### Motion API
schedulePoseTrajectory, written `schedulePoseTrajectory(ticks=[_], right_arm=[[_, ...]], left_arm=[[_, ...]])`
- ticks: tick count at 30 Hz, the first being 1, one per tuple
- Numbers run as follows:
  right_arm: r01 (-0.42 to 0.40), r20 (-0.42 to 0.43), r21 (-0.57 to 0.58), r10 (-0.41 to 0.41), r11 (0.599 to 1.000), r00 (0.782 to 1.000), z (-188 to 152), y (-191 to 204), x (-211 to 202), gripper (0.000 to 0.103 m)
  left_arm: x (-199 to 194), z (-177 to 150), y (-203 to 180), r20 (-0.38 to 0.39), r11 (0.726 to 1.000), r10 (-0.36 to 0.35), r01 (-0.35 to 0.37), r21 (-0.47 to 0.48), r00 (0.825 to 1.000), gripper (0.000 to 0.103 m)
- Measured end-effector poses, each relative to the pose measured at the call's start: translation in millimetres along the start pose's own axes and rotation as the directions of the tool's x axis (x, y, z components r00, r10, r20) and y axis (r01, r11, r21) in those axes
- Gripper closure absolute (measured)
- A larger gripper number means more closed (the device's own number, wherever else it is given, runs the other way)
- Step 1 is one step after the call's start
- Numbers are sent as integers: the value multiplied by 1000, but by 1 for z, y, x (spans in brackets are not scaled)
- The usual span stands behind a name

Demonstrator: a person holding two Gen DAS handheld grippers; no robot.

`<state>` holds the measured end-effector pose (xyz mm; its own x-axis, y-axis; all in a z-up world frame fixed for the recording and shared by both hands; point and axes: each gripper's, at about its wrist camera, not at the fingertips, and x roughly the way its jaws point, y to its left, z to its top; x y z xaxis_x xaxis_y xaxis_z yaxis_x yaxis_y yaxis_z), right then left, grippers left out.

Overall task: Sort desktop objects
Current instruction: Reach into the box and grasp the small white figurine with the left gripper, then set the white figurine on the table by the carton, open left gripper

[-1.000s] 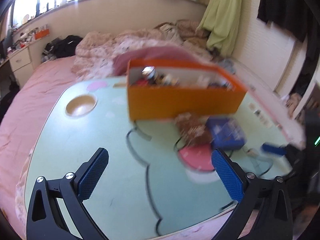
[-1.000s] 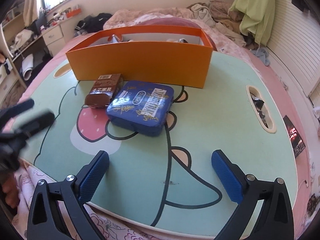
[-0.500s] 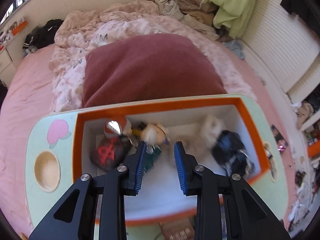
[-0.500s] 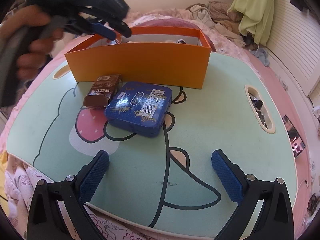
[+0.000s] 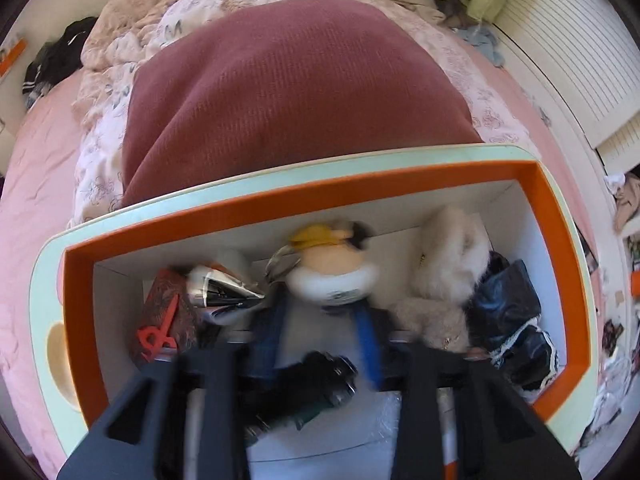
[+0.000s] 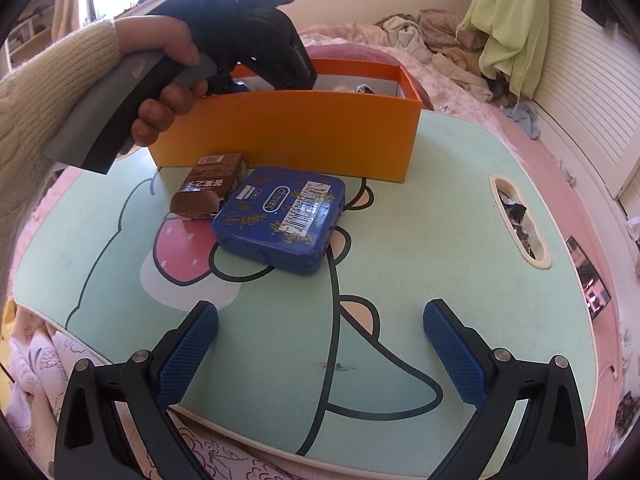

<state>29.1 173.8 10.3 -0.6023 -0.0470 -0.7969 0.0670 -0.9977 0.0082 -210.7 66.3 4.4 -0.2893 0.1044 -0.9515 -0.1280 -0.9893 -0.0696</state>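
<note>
Right tongs (image 6: 320,344) hang released over my worktop (image 6: 440,240) with the blue tin (image 6: 282,216) straight ahead, just before the orange box (image 6: 304,136), long axis slanting leftward; left tongs (image 5: 320,340) reach inside that box, grip blurred, I cannot tell.

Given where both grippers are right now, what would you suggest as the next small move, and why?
Probably lift the left gripper out of the orange box, since it is deep among the toys. The blue tin and brown packet remain on the table, before the open right gripper.
</note>
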Motion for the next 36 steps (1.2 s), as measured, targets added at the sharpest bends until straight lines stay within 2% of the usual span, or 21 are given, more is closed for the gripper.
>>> schedulePoseTrajectory(ticks=[3, 7, 10, 14, 19, 23, 27, 29, 36], right_arm=[[0, 0, 0, 0, 1000, 1000, 0, 0, 0, 0], [0, -1, 0, 0, 1000, 1000, -1, 0, -1, 0], [0, -1, 0, 0, 1000, 1000, -1, 0, -1, 0], [0, 0, 0, 0, 1000, 1000, -1, 1, -1, 0], [0, -1, 0, 0, 1000, 1000, 0, 0, 0, 0], [0, 0, 0, 0, 1000, 1000, 0, 1, 0, 0], [0, -1, 0, 0, 1000, 1000, 0, 0, 0, 0], [0, -1, 0, 0, 1000, 1000, 0, 0, 0, 0], [0, -1, 0, 0, 1000, 1000, 0, 0, 0, 0]], left_arm=[[-5, -6, 4, 31, 999, -50, 51, -15, 998, 85], [-23, -17, 9, 124, 995, -100, 100, 1, 987, 89], [-52, -25, 8, 209, 987, -160, 157, 27, 965, 89], [-101, -43, 6, 306, 973, -232, 222, 67, 923, 89], [-139, -59, 4, 374, 960, -279, 262, 95, 885, 89], [-153, -81, 7, 401, 944, -329, 308, 117, 855, 89], [-151, -113, 10, 418, 950, -312, 285, 128, 853, 89], [-139, -129, 16, 409, 943, -332, 313, 114, 850, 89], [-88, -162, 16, 364, 941, -336, 328, 87, 869, 88]])
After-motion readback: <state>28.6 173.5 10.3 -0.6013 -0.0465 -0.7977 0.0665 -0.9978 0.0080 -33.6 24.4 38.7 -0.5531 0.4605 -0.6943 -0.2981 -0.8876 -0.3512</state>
